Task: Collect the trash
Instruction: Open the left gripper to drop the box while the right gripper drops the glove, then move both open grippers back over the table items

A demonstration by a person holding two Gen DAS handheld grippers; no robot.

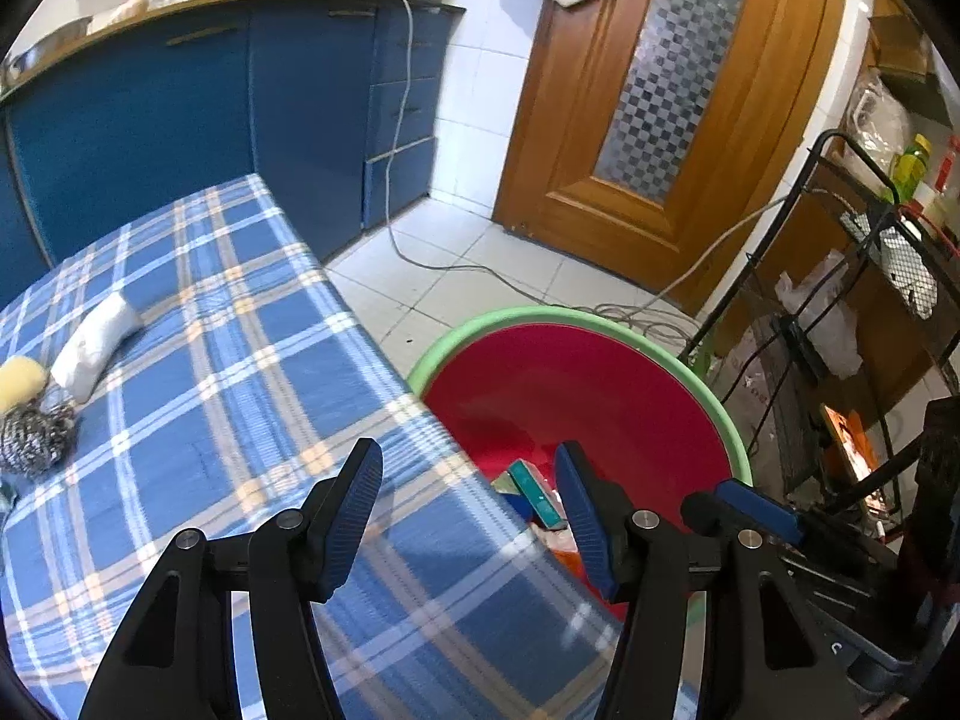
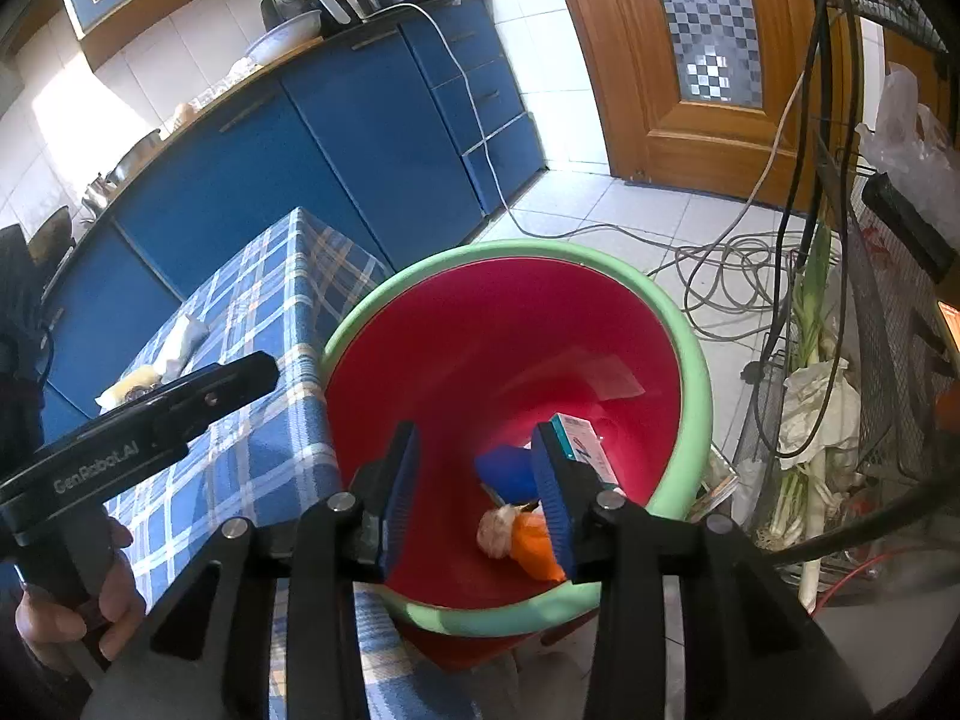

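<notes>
Left gripper (image 1: pixel 471 519) fingers parted, right gripper (image 2: pixel 480 495) fingers apart, empty

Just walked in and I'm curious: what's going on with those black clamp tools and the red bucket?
A person is clearing trash off a table with a handheld gripper in each hand. The right gripper hangs open over the red bin, nothing between its pads; a teal box, an orange scrap and a pale wad lie inside. The left gripper is open and empty above the checked tablecloth, where a white wad and a grey scrubber wait.
</notes>
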